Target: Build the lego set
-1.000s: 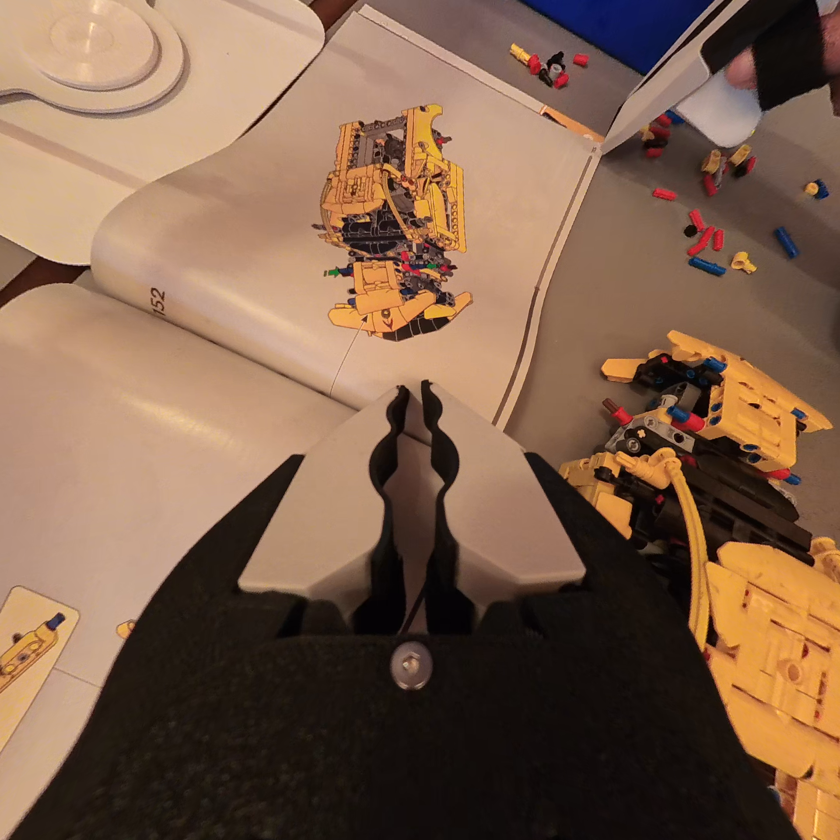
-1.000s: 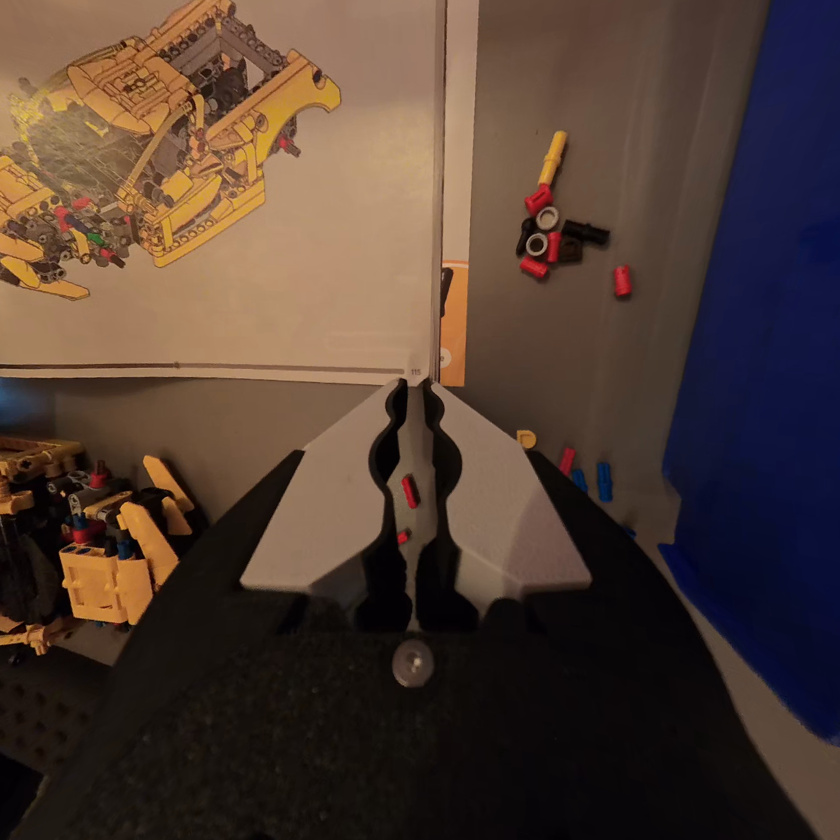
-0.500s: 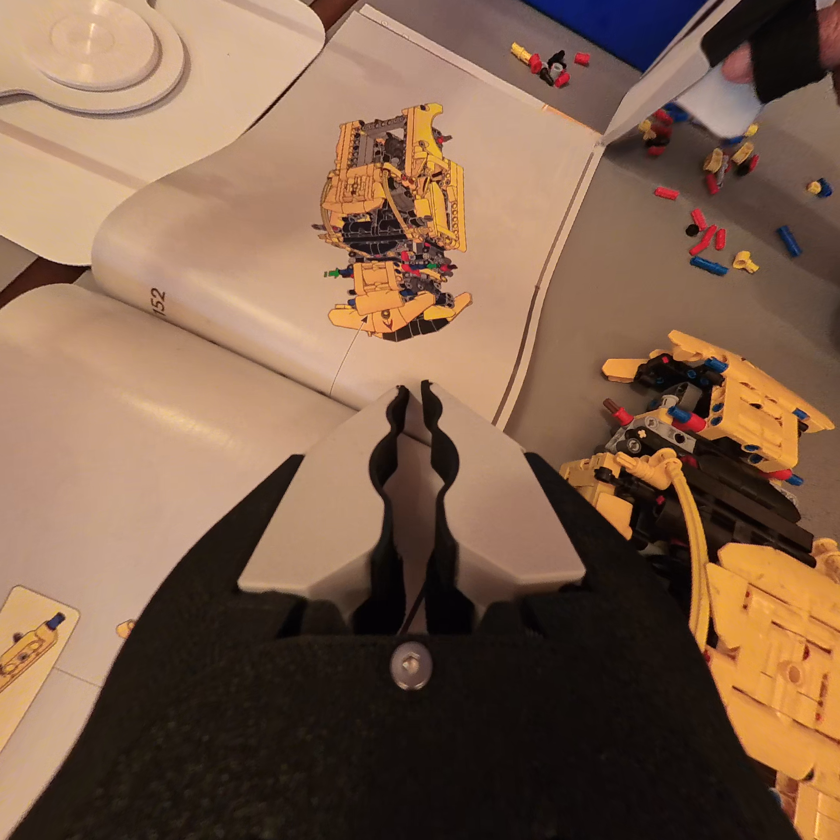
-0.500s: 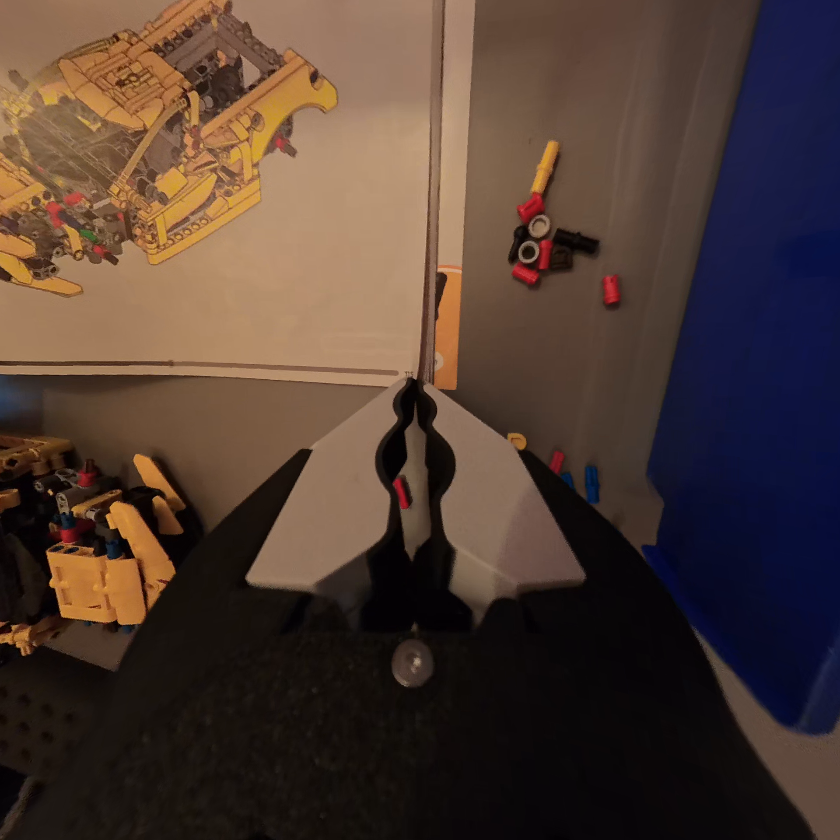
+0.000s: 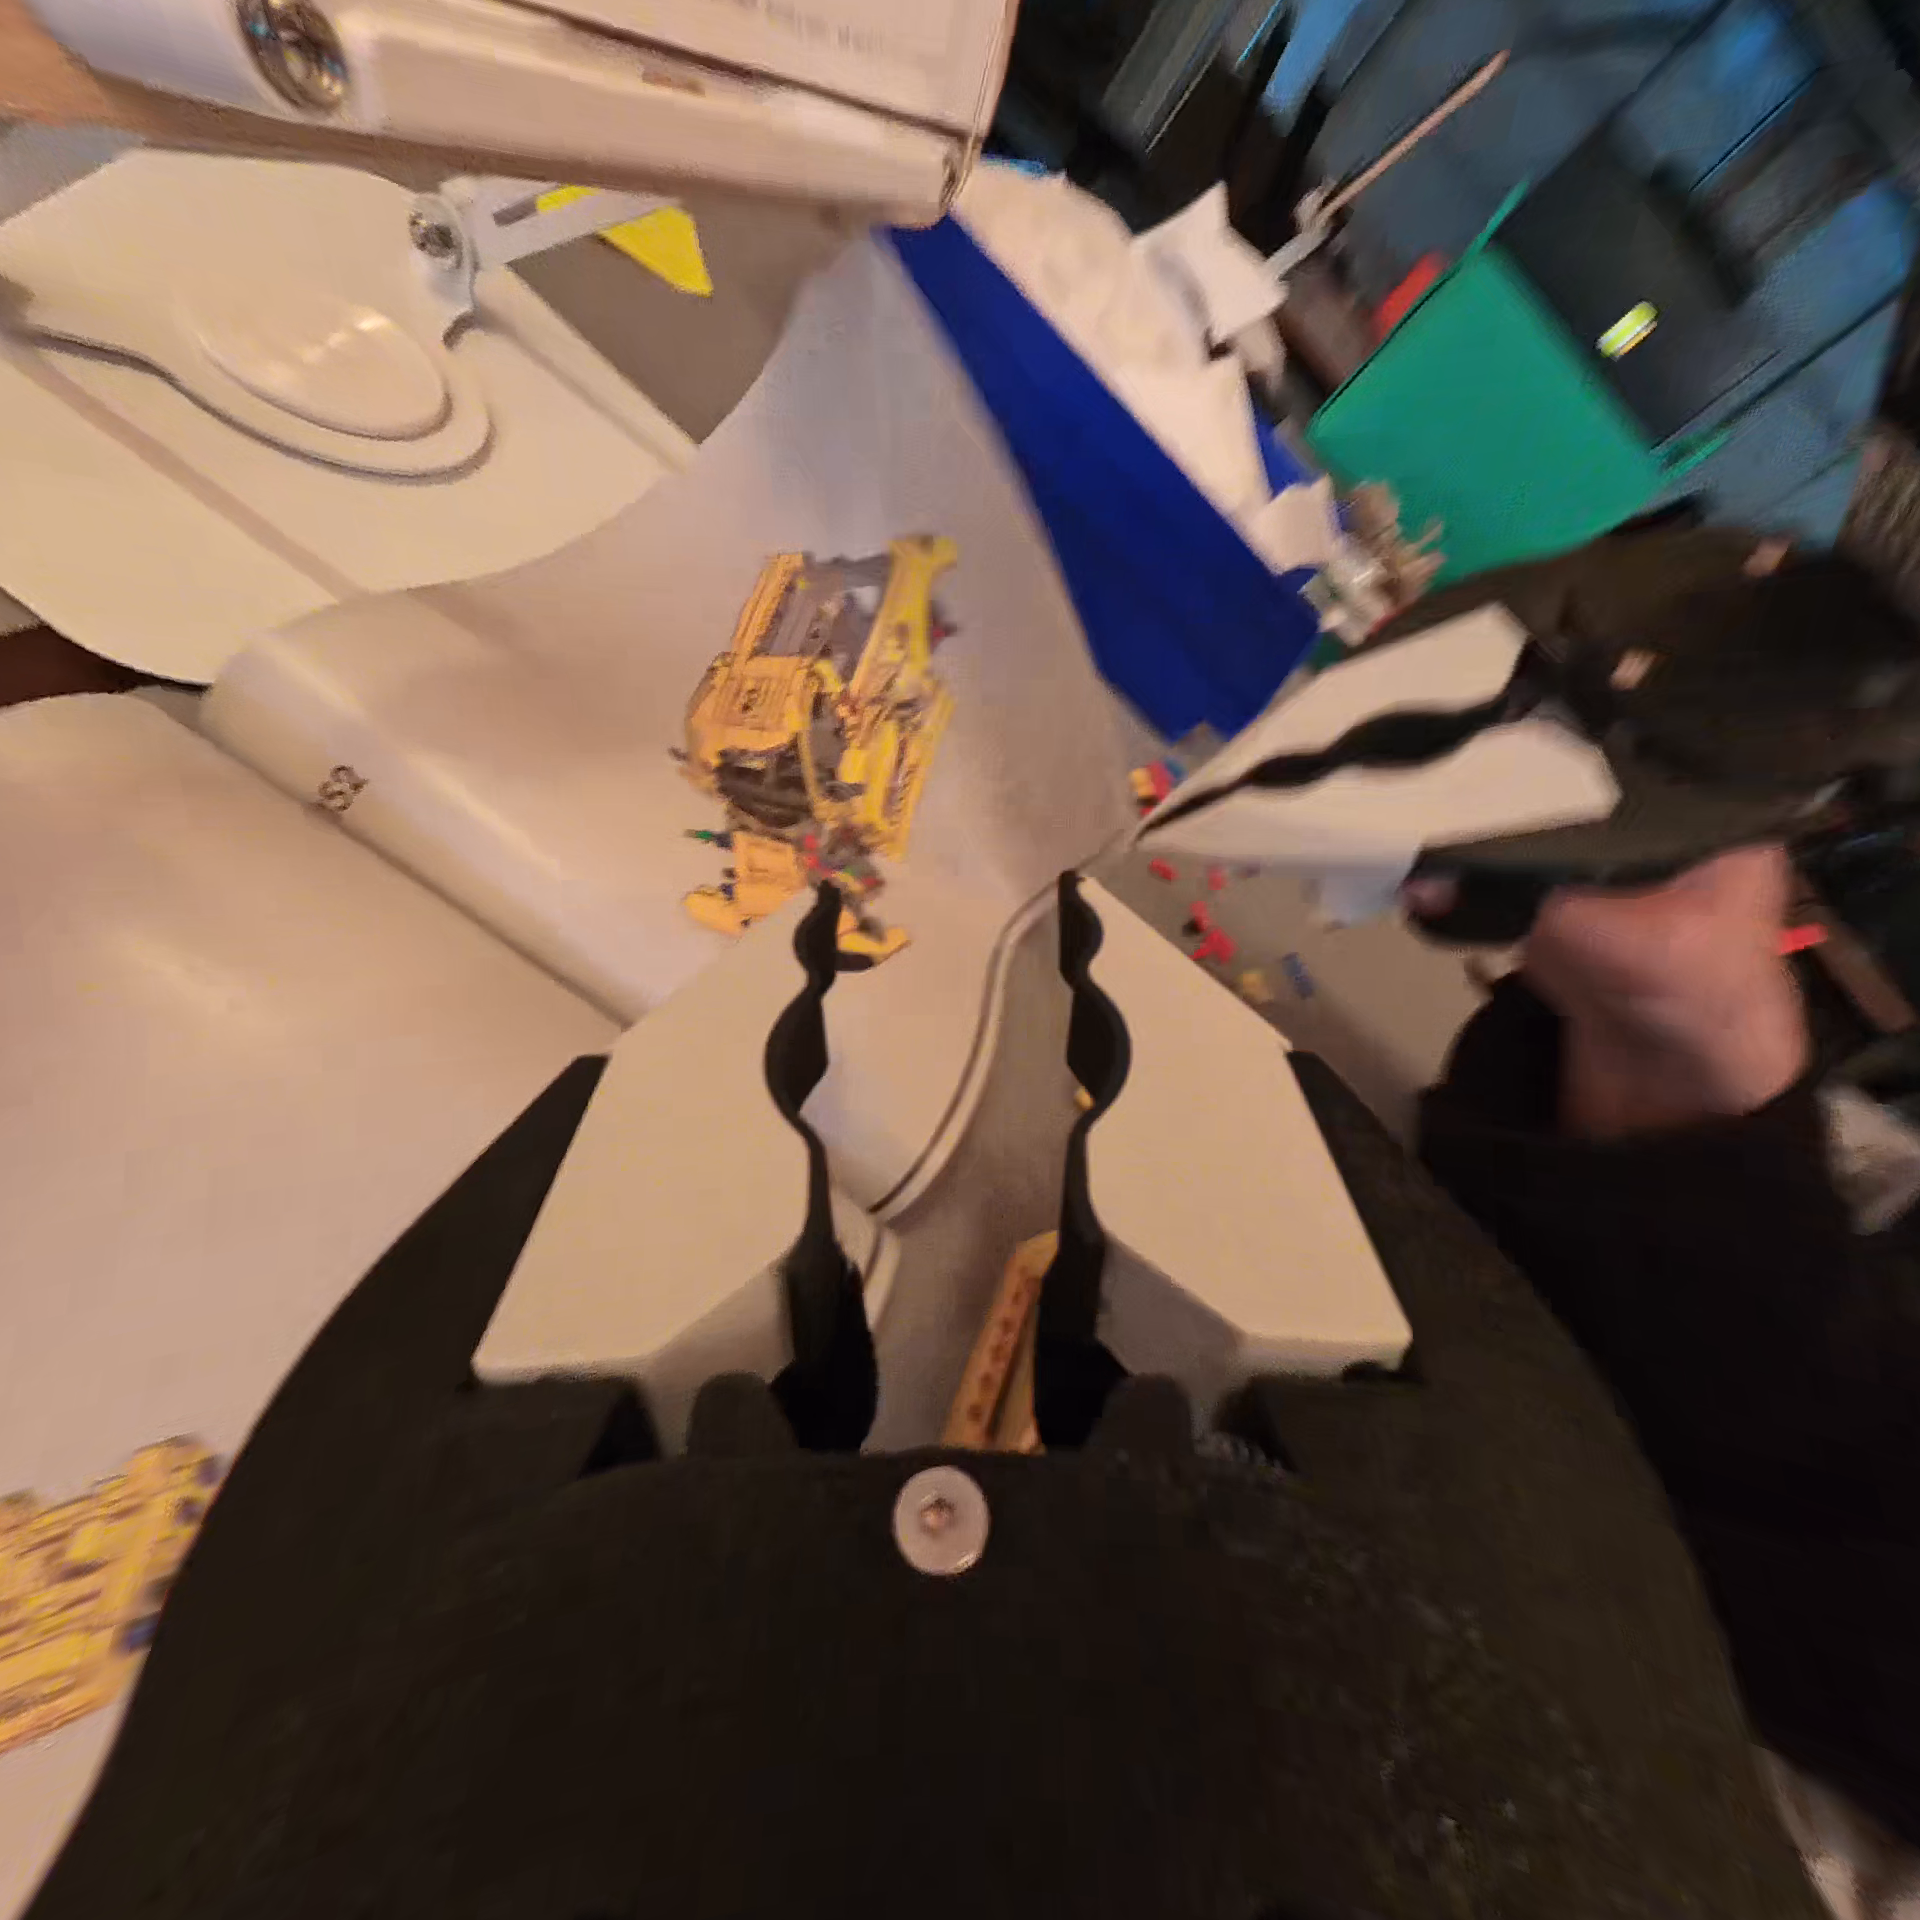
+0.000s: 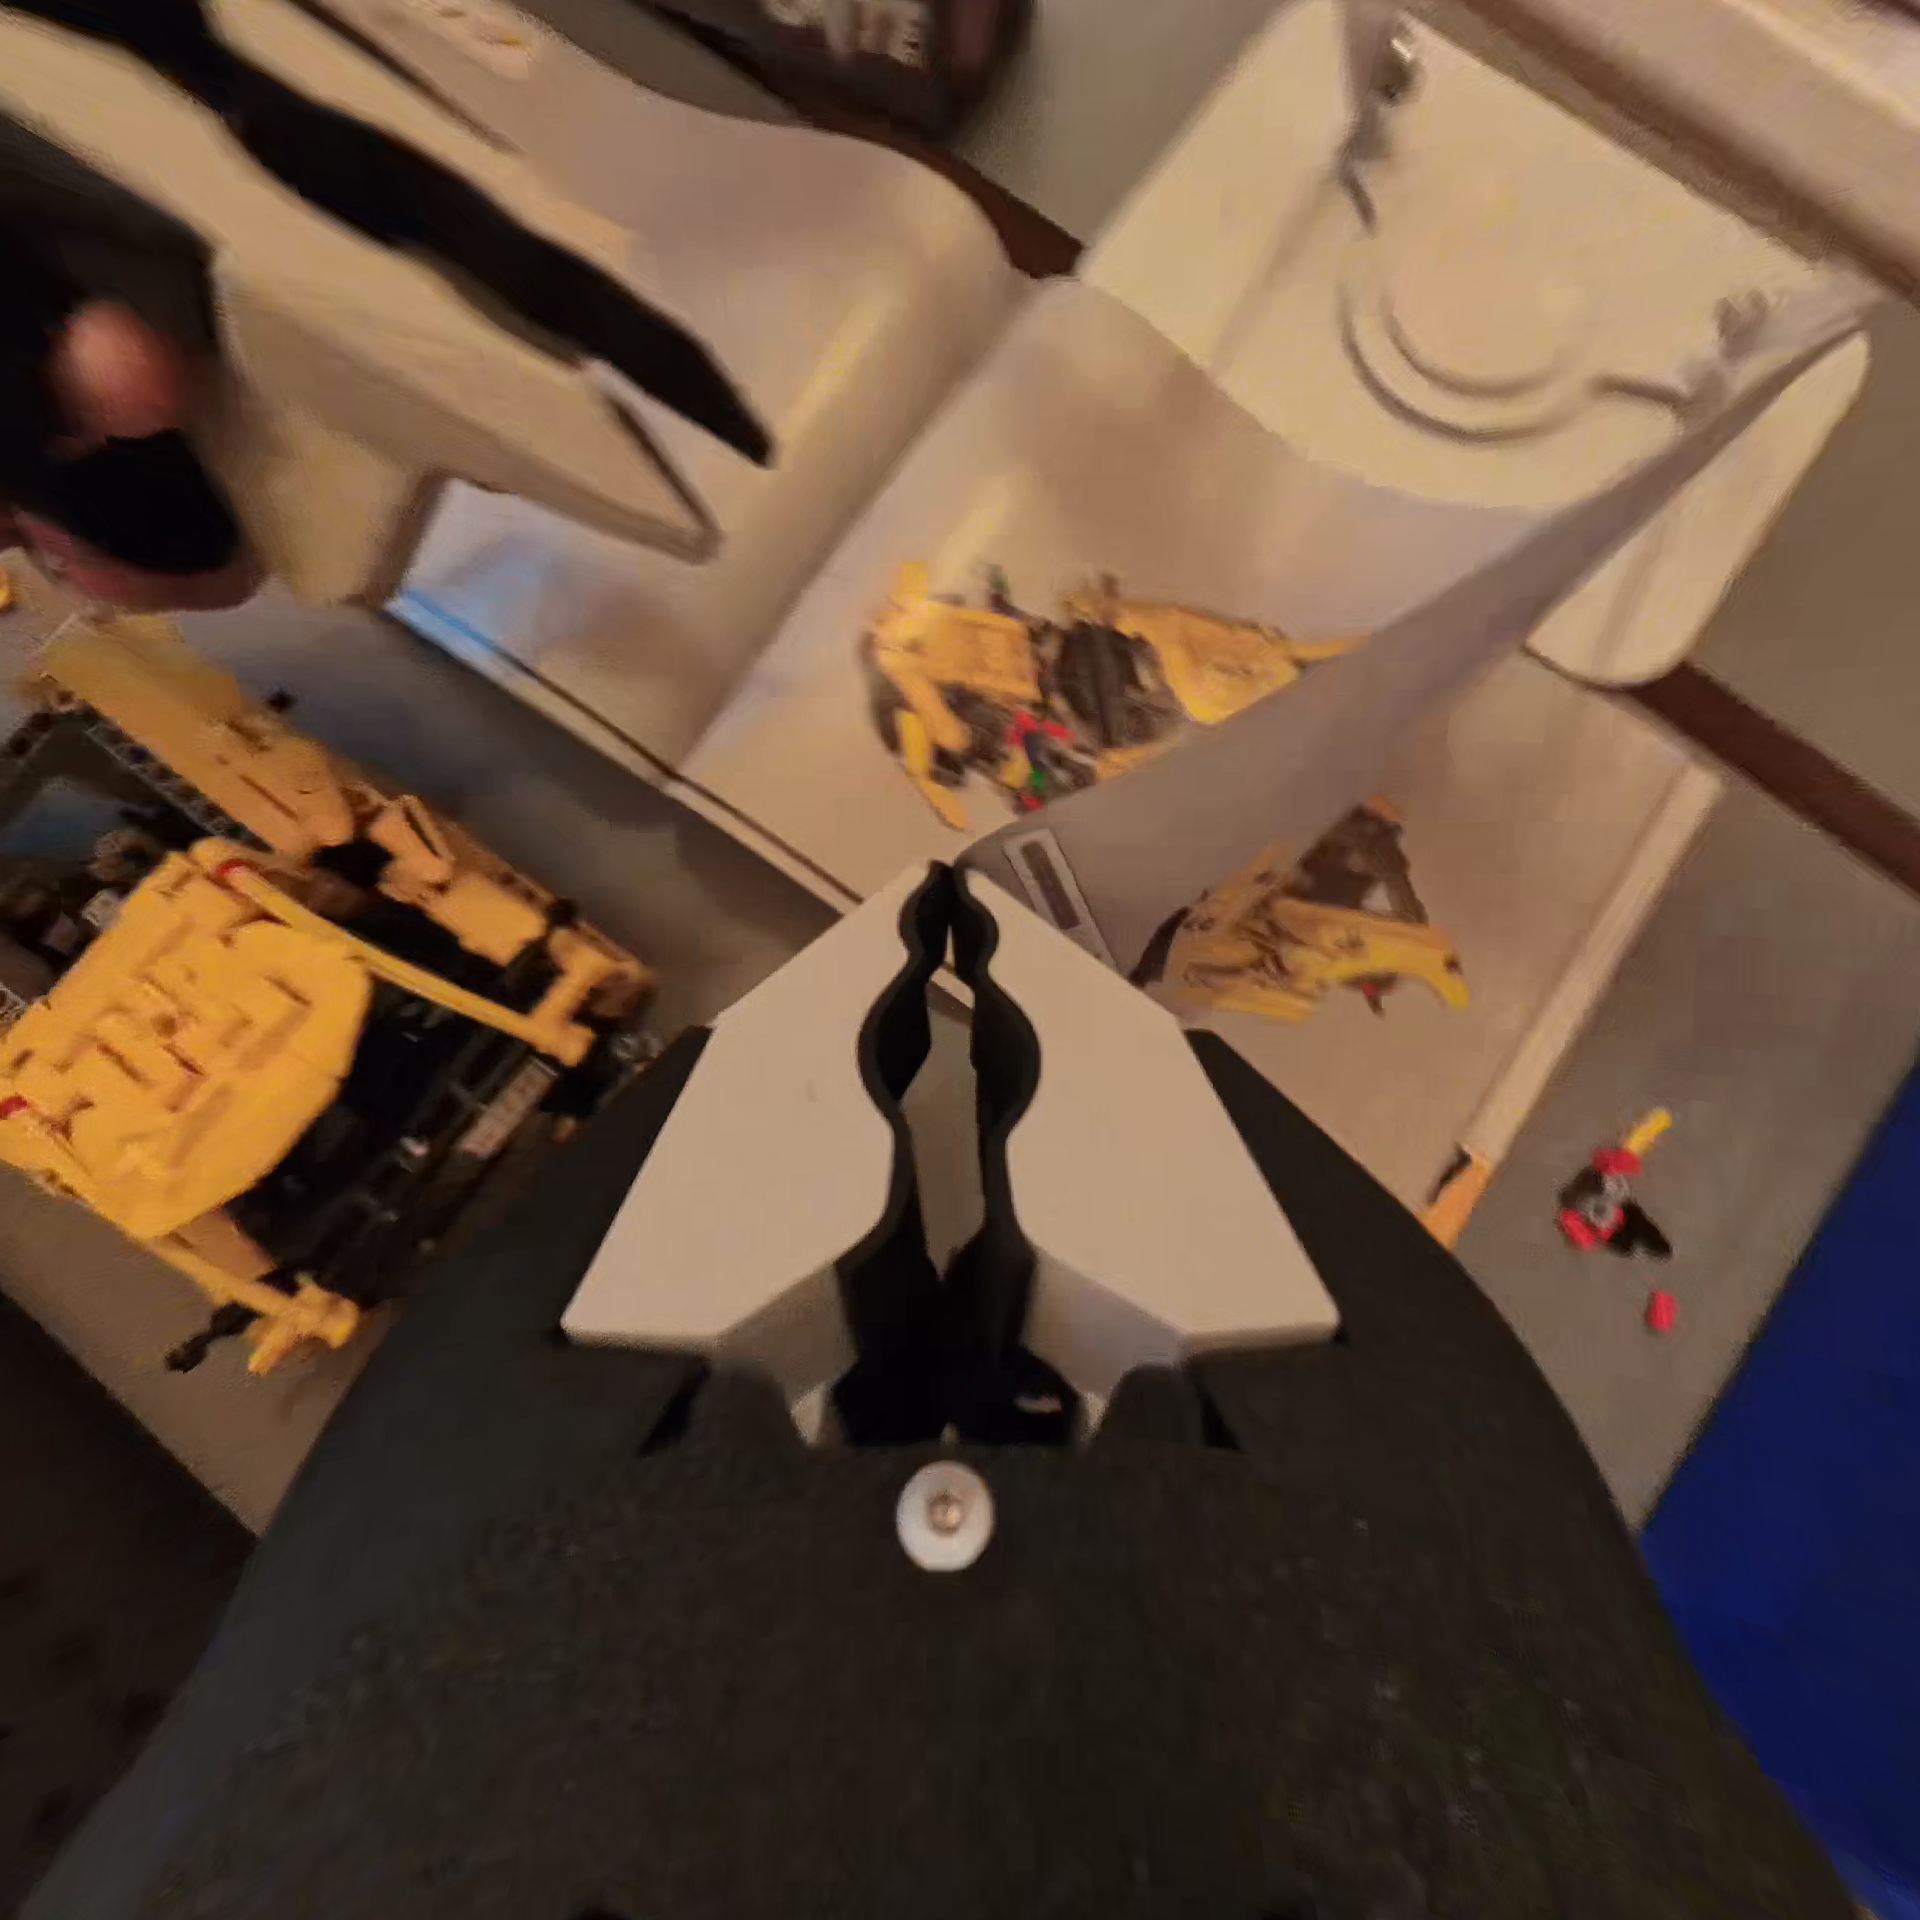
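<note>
Right gripper [image 6: 951, 914] was pinched on the corner of a manual page [image 6: 1351, 769], page lifted off the open booklet [image 5: 499, 748]. Left gripper [image 5: 940, 904] was spread wide, empty, over the booklet; 0.5 s earlier it was nearly closed. Yellow lego model [image 6: 260, 987] sat on the tabletop [image 6: 1714, 1039] beside the booklet.

Dim warm light, heavy motion blur, wide-angle edge warp, soft pg glare

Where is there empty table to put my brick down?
Bare grey table lies between the booklet and blue box, past the pin pile. A narrower strip runs between the model and booklet. It is crowded where the right tongs pinch a raised page.
</note>
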